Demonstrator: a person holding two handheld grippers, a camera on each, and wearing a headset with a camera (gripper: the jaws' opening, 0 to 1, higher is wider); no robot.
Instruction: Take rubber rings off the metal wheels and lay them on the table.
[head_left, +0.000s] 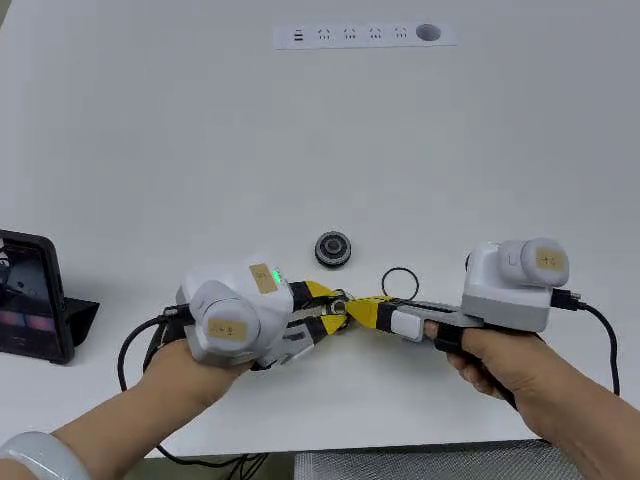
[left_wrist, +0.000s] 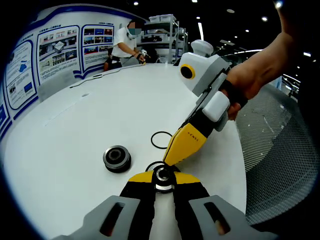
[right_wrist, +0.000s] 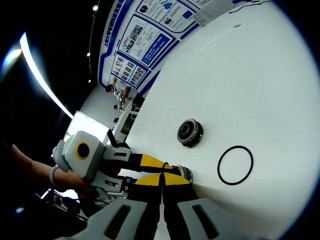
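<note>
The left gripper (head_left: 335, 311) clamps a metal wheel (left_wrist: 163, 176) between its jaw tips, near the front edge of the table (head_left: 200, 150). From 3 o'clock, the right gripper (head_left: 352, 308) is pinched narrow on that wheel's rubber ring (left_wrist: 151, 165). A second wheel (head_left: 333, 248) lies at 12 o'clock and a loose ring (head_left: 400, 269) at 1 o'clock.

A big lab or showroom hall: blue-framed display boards (left_wrist: 52, 47) on the upper-left wall, shelves (left_wrist: 162, 27) at top centre behind a long white table (left_wrist: 70, 120), and ceiling spotlights (left_wrist: 200, 30).
</note>
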